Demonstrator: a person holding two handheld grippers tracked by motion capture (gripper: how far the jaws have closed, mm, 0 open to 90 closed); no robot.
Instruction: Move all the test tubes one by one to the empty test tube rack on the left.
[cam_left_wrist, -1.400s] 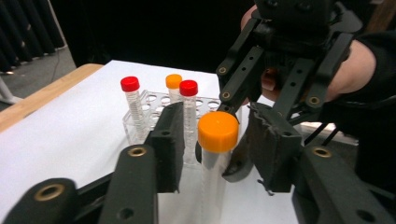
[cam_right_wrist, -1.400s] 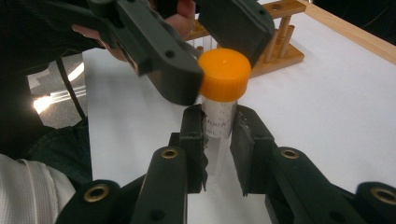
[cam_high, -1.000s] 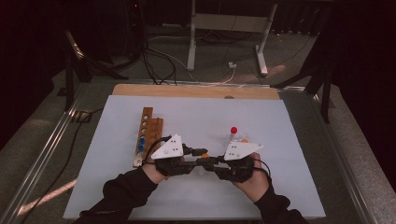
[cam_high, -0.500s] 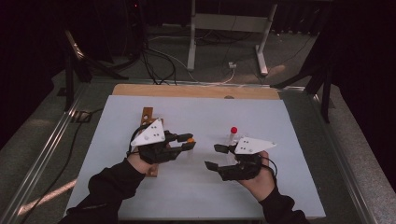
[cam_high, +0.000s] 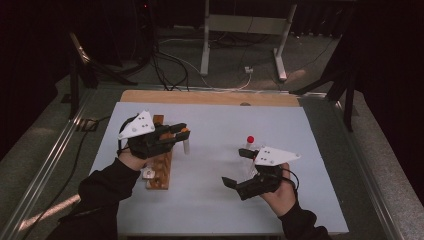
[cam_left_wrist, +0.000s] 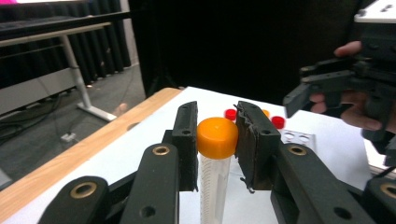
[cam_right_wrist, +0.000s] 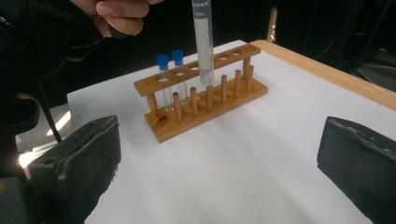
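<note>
**Left jaws clamp the orange-capped tube above the rack; right jaws stand wide and empty**

Jaws of the left gripper pinch the orange cap of the tube, one pad on each side, and the clear graduated body hangs straight down from it. Its long axis is upright, cap up and rounded tip down; in the right gripper view the tip hangs just above the top bar of the wooden rack, close to an empty hole next to the two blue-capped tubes already seated there.

My reading is that the carry is nearly over and the seating step is in hand. What comes next calls for lining the tip up over a free hole, keeping the tube vertical, lowering it through to the base, and only then letting go.

Farther out, the right gripper has just been opening its jaws; they stand wide apart with nothing between them, low over the white table, beside a red-capped tube.
</note>
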